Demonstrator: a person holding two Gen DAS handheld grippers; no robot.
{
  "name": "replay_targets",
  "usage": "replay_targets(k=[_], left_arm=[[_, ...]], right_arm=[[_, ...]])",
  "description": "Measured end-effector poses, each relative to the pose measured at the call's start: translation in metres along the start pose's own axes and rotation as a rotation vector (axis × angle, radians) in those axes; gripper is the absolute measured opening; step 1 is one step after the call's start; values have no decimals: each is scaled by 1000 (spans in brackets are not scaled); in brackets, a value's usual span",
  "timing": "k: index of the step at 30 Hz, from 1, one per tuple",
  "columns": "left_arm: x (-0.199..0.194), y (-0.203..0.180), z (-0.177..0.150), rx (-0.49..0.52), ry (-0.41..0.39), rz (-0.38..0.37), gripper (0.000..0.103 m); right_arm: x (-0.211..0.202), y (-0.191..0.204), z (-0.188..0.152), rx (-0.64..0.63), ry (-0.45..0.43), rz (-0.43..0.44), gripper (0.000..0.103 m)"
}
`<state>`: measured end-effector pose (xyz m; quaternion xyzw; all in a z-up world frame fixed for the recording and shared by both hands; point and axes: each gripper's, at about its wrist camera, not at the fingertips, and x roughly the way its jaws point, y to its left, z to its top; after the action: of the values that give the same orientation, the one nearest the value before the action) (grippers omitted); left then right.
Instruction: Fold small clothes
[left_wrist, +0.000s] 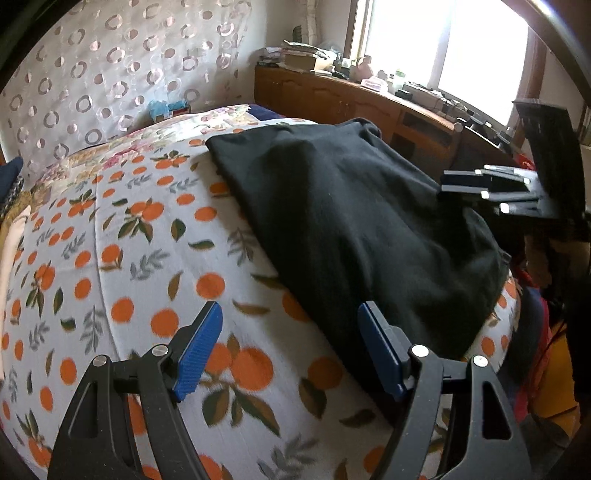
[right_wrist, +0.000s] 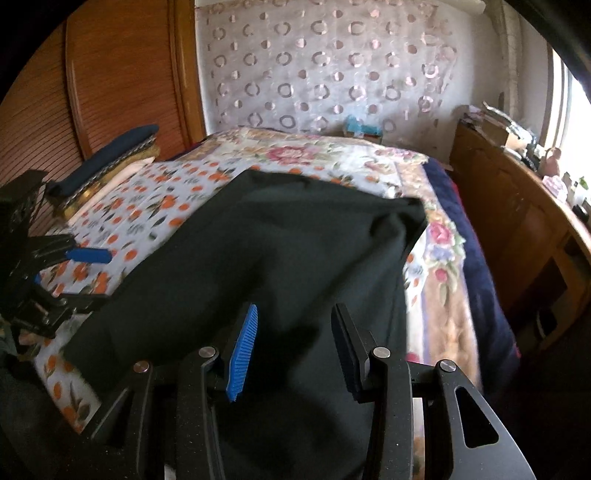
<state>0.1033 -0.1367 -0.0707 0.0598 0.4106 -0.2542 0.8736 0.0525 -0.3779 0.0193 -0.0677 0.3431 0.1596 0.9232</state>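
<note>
Hovering low in the left wrist view, your left gripper (left_wrist: 290, 350) has its fingers spread and empty, set at the near edge of the black cotton garment (left_wrist: 354, 221) lying mid-frame on the orange-print bedspread (left_wrist: 110, 266), likely for a hem pinch. Right wrist view: your right gripper (right_wrist: 291, 350) gapes, empty, over the cloth at lower centre.

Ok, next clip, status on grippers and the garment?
Left hand-held gripper open, empty, at garment's near edge. Right hand-held gripper open, over the cloth. Black garment lying on orange-print bedspread, partly folded. Nothing in the way.
</note>
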Motion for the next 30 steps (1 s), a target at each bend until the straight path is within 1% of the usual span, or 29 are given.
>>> replay_targets(k=[1,3,7,9,12,15,16,17,18,19,20,22,24,25,26,27,28,30], left_arm=[[-2,1,-2,-6,-2,-5,77],[-7,0,-5,-16,-7,-17,77],[-17,-4,-11,-23,-23,-59,77],[-16,-8,-14,-16,-7,-92,77],[-12,-16,-19,1,13,-123,72],[-4,-23,-24,12,50,-155,64],[-5,-26,-25,18,43,-149,62],[-5,-29,-26,30,45,-151,58],[-5,-30,-26,35,46,-152,56],[-5,-31,-26,34,48,-156,52],[-6,-32,-27,32,49,-163,45],[-5,-33,-28,29,53,-173,38],[-4,-35,-27,31,61,-179,34],[-5,-36,-27,32,68,-187,25],[-3,-37,-26,33,75,-200,13],[-4,-39,-24,33,75,-208,8],[-5,-39,-21,35,68,-211,7],[-15,-41,-10,23,24,-231,6]], right_arm=[[0,1,-3,-4,7,0,55],[-7,6,-11,-8,7,-5,63],[-14,15,-26,-15,21,8,64],[-17,20,-30,-27,27,9,64],[-19,22,-34,-30,30,6,64],[-25,25,-35,-33,24,13,64],[-27,25,-36,-34,22,11,64],[-30,25,-38,-36,21,7,64],[-31,23,-39,-37,20,-5,64],[-33,21,-40,-29,19,-22,64],[-34,17,-42,-14,15,-39,64],[-41,4,-50,19,7,-63,64],[-46,-11,-56,60,4,-85,64],[-48,-14,-58,72,1,-95,64],[-50,-17,-59,78,-3,-99,64],[-51,-17,-59,77,-5,-93,64],[-52,-15,-58,71,-7,-87,64],[-53,-9,-57,53,-18,-69,64]])
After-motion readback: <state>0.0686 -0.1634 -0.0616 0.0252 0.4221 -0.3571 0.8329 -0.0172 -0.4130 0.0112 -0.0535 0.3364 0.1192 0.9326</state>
